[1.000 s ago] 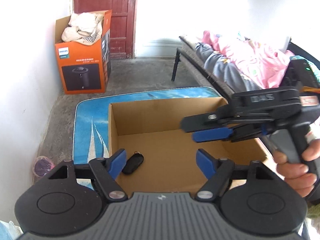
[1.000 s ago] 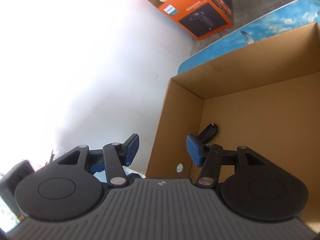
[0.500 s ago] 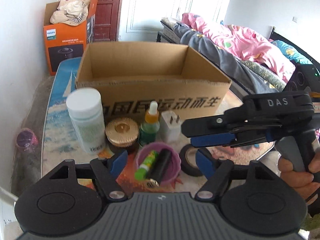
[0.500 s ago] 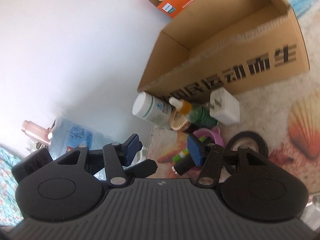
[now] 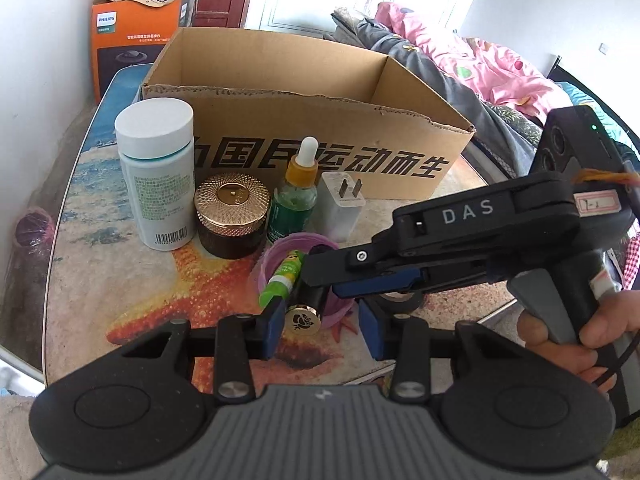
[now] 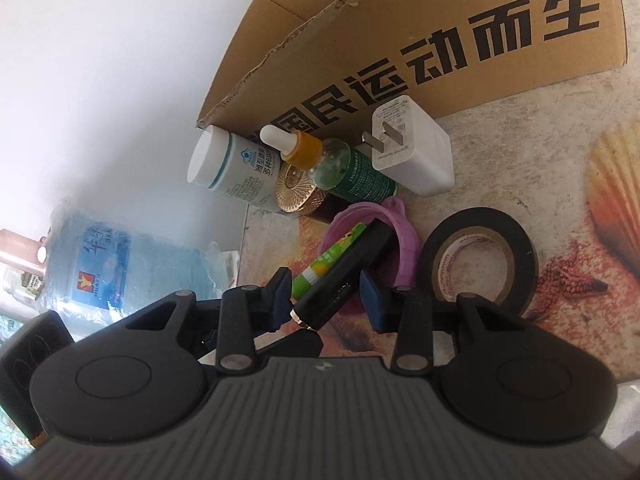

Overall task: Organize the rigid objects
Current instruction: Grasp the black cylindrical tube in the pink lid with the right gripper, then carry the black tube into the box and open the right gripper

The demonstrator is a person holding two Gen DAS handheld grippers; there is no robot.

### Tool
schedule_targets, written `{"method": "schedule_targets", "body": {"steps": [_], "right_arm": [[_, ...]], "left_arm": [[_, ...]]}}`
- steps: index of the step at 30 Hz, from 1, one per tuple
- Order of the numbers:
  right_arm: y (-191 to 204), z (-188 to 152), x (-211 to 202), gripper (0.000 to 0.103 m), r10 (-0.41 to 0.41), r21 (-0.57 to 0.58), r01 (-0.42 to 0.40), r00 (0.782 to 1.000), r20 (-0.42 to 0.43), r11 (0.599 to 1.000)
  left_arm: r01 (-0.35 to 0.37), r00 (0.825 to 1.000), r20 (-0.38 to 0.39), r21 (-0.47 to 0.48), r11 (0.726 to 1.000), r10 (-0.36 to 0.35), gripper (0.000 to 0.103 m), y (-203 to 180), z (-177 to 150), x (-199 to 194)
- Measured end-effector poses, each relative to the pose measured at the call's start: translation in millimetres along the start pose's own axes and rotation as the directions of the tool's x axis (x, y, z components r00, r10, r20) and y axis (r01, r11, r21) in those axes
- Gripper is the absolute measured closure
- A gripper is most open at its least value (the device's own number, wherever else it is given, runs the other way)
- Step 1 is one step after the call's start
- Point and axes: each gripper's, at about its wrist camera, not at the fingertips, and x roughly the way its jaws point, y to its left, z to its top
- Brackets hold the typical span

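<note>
Blue-padded jaws of the right gripper (image 6: 325, 300) stand open on either side of a black tube (image 6: 345, 276), with gaps visible on both sides; whether either pad touches it cannot be told. The tube leans out of a purple cup (image 6: 400, 236) that lies tilted on the tabletop (image 6: 560, 140), and a green lip balm stick (image 6: 329, 259) lies beside the tube in the same cup. In the left wrist view the right gripper (image 5: 340, 276) reaches in from the right, held by the right hand (image 5: 576, 332), its tips over the purple cup (image 5: 280, 252).

The left gripper (image 5: 318, 330) also has its jaws open and holds nothing; the gold end cap of the black tube (image 5: 305, 317) sits between its pads, just beside the left one.

Just right of the cup lies a roll of black tape (image 6: 478, 258), flat on the tabletop. Behind the cup stand a white charger plug (image 6: 412, 152), a green dropper bottle (image 6: 344, 172) with an orange collar, a dark jar with a gold lid (image 5: 231, 216) and a white pill bottle (image 5: 158, 176), all in a row close together. Directly behind that row is an open cardboard box (image 5: 320, 120) with black printed characters on its near wall. Its inside floor is hidden.

Beyond the tabletop: an orange carton (image 5: 136, 36) by the wall, a bed with pink bedding (image 5: 472, 60), and a large water jug (image 6: 120, 268) to the left.
</note>
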Motion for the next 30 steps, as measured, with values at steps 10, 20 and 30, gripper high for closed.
{"method": "schedule_targets", "body": {"steps": [10,20,30], "right_arm": [[-4,12,12,0.076,-0.046,0.017,0.048,0.996,-0.078,0.999],[-8,12,8,0.081,-0.007,0.054,0.01,0.999,-0.043,0.999],[13,6,-13,0.082,0.031,-0.003,-0.031,1.0,0.006,1.0]], "left_arm": [[0.016,0.998,-0.054,0.029,0.999,-0.014,0.071,-8,6,21],[-0.003,0.997,-0.077,0.023,1.0,0.005,0.073,-9,14,37],[-0.026,1.0,-0.017,0.048,0.999,0.027,0.077,-17,18,10]]}}
